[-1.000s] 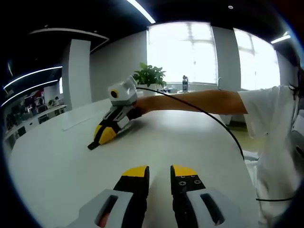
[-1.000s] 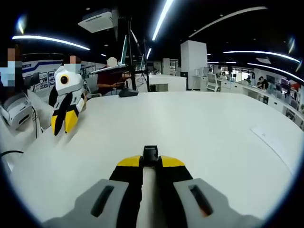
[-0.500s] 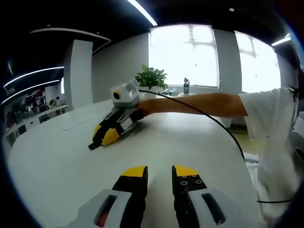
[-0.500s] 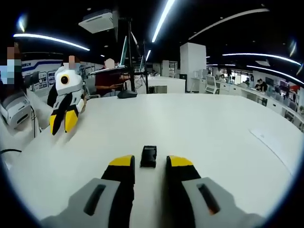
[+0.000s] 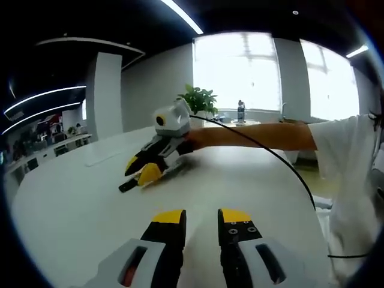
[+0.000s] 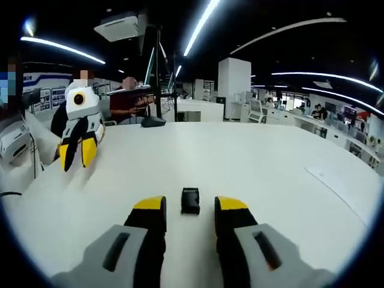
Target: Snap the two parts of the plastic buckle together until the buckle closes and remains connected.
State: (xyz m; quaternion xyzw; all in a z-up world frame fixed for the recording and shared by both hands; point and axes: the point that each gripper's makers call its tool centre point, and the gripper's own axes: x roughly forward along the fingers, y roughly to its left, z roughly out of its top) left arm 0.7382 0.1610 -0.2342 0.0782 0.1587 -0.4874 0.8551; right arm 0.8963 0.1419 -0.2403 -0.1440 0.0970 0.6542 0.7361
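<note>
Place: a large open-plan office.
Work surface: a broad white table (image 6: 252, 162) with a rounded edge.
Ceiling: dark, crossed by long light strips (image 6: 201, 27), with a ceiling-mounted air unit (image 6: 123, 25).
Far side: rows of desks (image 6: 336, 129) with people seated at them, and a white square column (image 6: 235, 81).
Near the table: a person in a dark red top (image 6: 126, 102) sat at a desk beside a black stand (image 6: 157, 72).
Window side: tall bright windows (image 5: 240, 72), a potted plant (image 5: 200, 99) and a bottle (image 5: 240, 111) on the sill.

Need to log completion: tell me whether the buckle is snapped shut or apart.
Apparently shut: the buckle lies on the table as one black piece, free between the right gripper's open fingers.
</note>
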